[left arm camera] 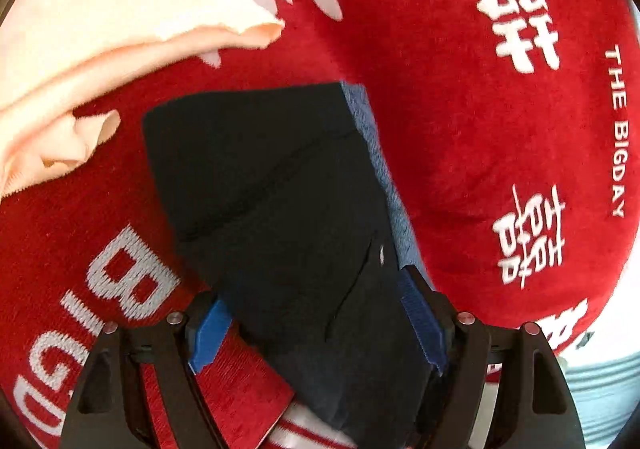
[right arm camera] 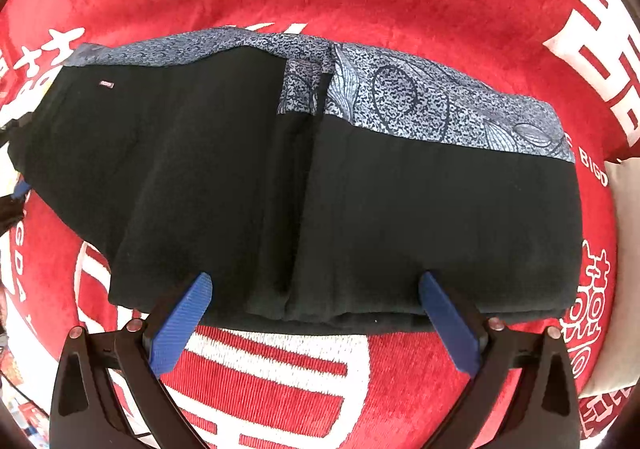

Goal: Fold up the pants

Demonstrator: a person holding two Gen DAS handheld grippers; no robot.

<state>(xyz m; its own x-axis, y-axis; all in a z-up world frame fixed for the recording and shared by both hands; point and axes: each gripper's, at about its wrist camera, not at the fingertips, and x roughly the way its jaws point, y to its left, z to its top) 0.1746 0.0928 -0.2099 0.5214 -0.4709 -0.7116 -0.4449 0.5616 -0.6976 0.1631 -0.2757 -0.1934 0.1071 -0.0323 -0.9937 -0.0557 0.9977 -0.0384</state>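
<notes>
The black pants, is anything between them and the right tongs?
No. The right tongs stand open right at the near edge of the black pants, with only the red blanket underneath.
</notes>
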